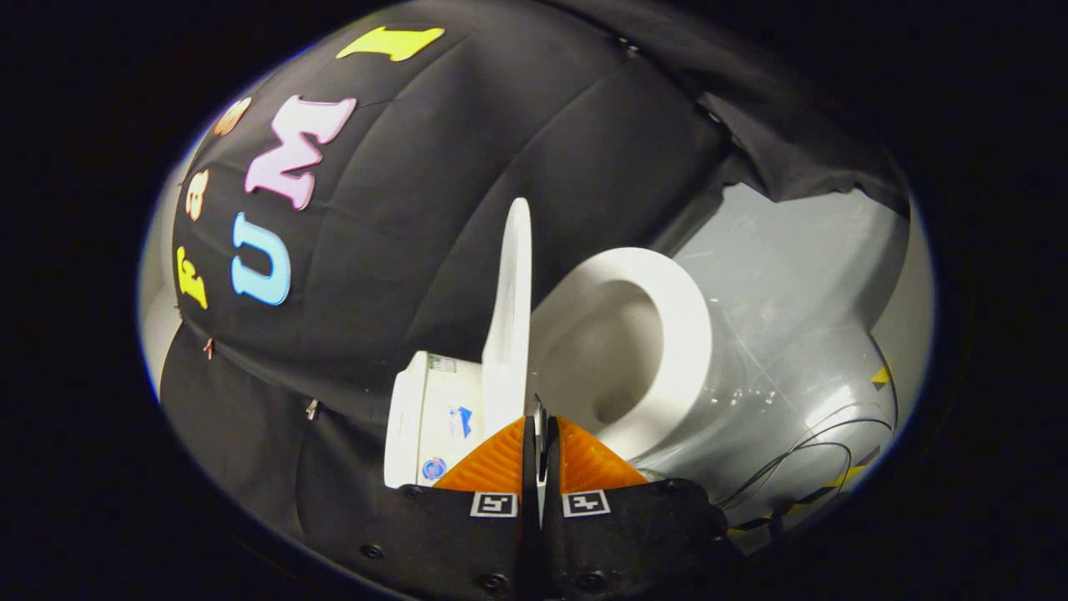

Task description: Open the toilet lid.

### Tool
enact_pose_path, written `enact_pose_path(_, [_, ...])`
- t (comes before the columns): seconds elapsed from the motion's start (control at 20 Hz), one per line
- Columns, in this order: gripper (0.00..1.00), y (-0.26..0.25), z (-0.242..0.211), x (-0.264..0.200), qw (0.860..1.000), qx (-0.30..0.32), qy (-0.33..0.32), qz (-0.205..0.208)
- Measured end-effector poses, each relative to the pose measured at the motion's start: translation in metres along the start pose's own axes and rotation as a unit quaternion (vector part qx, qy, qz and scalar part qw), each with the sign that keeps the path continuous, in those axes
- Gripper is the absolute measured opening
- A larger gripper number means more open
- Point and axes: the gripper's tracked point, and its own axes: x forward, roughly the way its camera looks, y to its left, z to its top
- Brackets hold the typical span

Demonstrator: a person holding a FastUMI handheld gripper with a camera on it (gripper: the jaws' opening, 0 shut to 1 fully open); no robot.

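The white toilet appears turned on its side in the gripper view. Its lid [511, 317] is raised and seen edge-on, standing away from the seat ring [680, 334] and close to the tank [425, 417]. The bowl [605, 351] lies uncovered inside the ring. My gripper [539, 411] is shut, its fingers pressed together with nothing visible between them. The fingertips sit right at the lid's free edge, beside it rather than around it. I cannot tell whether they touch it.
Black booth cloth [467, 167] hangs behind the tank and lid. Beyond the seat stretches a shiny grey floor [793, 275]. Thin dark cables [801, 467] and yellow-black tape [880, 376] lie on the floor near the toilet's base.
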Motion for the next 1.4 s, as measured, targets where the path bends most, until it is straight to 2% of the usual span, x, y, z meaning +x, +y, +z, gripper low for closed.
enact_pose_path(0.15, [0.05,0.048,-0.001,-0.004,0.998,-0.051,-0.006,0.020])
enact_pose_path(0.35, [0.05,0.085,-0.011,-0.009,0.991,-0.130,-0.016,0.012])
enact_pose_path(0.75, [0.06,0.114,-0.023,-0.006,0.979,-0.203,-0.023,-0.007])
enact_pose_path(1.05, [0.06,0.142,-0.035,-0.005,0.964,-0.263,-0.032,-0.015])
enact_pose_path(1.4, [0.06,0.179,-0.053,-0.004,0.935,-0.350,-0.048,-0.014])
